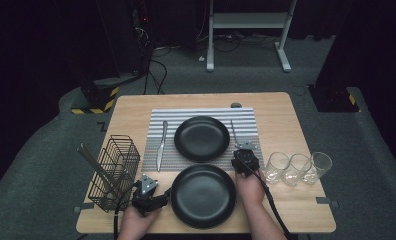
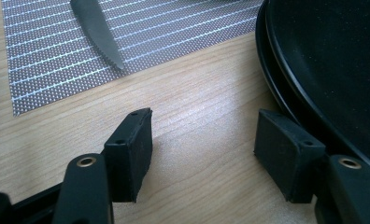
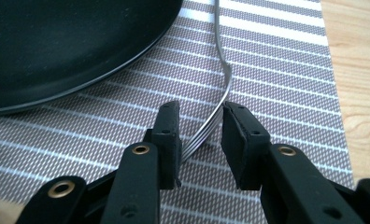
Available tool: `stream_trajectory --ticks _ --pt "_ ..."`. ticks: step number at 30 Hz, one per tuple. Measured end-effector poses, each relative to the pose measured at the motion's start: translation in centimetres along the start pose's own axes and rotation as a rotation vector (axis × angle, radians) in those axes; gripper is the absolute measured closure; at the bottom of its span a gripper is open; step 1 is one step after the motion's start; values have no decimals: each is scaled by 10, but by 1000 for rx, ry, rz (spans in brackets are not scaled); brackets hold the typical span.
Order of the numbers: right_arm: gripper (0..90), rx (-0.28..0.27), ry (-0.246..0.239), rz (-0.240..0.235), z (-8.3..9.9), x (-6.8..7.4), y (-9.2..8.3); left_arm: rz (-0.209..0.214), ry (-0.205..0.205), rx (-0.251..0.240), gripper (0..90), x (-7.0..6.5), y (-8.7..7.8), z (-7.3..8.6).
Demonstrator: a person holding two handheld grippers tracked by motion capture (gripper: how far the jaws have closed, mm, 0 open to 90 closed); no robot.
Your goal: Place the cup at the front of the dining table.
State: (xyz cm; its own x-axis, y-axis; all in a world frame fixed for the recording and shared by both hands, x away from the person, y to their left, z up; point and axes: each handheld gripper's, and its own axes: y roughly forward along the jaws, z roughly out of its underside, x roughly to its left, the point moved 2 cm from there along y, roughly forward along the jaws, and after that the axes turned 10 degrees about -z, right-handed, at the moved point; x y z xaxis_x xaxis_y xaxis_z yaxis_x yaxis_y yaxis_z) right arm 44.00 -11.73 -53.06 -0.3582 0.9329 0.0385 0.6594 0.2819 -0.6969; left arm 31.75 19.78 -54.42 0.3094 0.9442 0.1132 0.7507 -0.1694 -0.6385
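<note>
Right gripper (image 3: 199, 128) points down over the fork (image 3: 220, 100), open around its tines without gripping.

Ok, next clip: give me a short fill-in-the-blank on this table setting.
1. The silver metal fork lies between the right tool's open ____.
2. The serrated steel knife lies on the striped grey ____.
3. ____ clear drinking glasses stand in a row.

Missing words: jaws; placemat; three

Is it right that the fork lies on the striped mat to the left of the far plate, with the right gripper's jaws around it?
Not quite: the fork lies right of the far plate, as the high view shows; the knife is on the left. The right gripper does straddle the fork.
</note>
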Motion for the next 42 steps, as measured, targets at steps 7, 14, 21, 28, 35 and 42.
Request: stream_trajectory --ticks 7,14,21,28,35,42 --pt "681 14 16 -18 8 1 -2 0 0 0 371 0 0 0" --pt "721 12 0 -36 7 8 0 0 0 0 372 0 0 0" --pt "700 8 -4 -53 2 9 1 2 -3 0 373 0 0 0" --pt "686 -44 -5 -38 -2 6 -6 2 -3 0 373 0 0 0" --pt "721 -71 -7 -7 -7 1 -9 2 -3 0 373 0 0 0" --pt "724 -73 -2 0 -8 -1 -9 2 -3 0 373 0 0 0"
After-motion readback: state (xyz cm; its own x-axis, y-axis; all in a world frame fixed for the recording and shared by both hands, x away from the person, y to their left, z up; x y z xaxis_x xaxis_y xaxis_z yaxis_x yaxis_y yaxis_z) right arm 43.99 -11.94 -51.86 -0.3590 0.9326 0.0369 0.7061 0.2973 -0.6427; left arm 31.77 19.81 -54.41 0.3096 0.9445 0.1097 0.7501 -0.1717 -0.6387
